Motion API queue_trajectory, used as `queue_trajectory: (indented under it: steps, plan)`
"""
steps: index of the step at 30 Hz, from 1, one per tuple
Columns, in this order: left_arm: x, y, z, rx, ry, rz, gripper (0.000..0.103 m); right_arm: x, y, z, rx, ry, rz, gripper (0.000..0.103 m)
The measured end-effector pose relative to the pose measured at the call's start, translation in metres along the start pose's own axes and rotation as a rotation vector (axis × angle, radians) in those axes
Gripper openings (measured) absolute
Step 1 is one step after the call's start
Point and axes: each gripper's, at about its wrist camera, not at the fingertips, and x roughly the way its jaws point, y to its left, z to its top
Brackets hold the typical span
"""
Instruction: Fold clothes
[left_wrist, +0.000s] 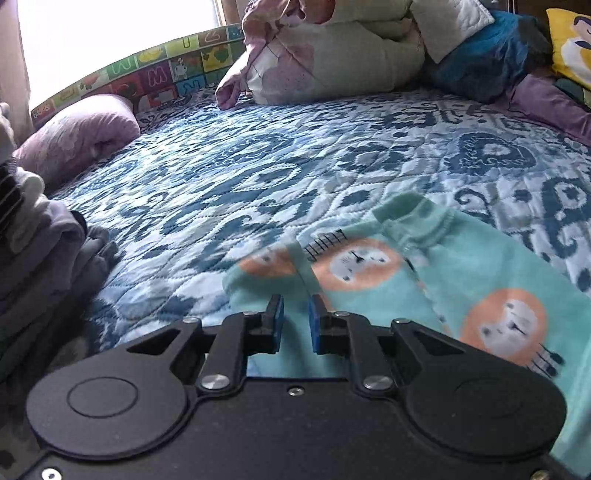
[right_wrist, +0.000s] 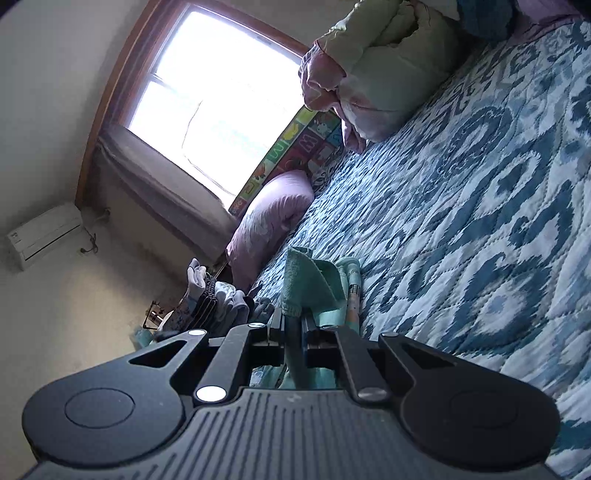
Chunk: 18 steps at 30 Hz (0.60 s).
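A mint-green child's garment (left_wrist: 436, 280) with orange lion faces lies on the blue patterned quilt (left_wrist: 258, 177), partly under my left gripper (left_wrist: 295, 314). The left jaws stand a little apart over its left hem, with cloth showing between the blue pads (left_wrist: 314, 321). In the right wrist view my right gripper (right_wrist: 293, 325) is shut on a mint-green fold of the garment (right_wrist: 310, 280) and holds it up off the quilt (right_wrist: 480, 221). The view is rolled sideways.
A pile of grey and purple clothes (left_wrist: 40, 258) sits at the left edge of the bed. A purple pillow (left_wrist: 77, 136), rolled duvets (left_wrist: 332, 55), a blue blanket (left_wrist: 480, 59) and a yellow cushion (left_wrist: 572, 44) line the far side. A window (right_wrist: 214, 99) lies beyond.
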Motion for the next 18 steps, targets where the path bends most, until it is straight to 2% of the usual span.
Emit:
queue_trajectory:
  steps: [6,13,17,18]
  plan:
    - [0.029,0.011,0.015,-0.024,0.029,0.002,0.012,0.004,-0.001,-0.001,0.009,0.015,0.011,0.01]
    - [0.045,0.024,0.032,-0.182,0.126,-0.014,0.013,0.003,-0.005,-0.001,0.019,0.025,0.003,0.01]
    - [0.052,0.015,0.033,-0.172,0.156,0.014,0.012,0.002,-0.006,-0.001,0.029,0.02,0.002,0.01]
    - [0.05,0.019,0.038,-0.199,0.169,0.002,0.012,0.003,-0.006,-0.001,0.028,0.019,0.002,0.01]
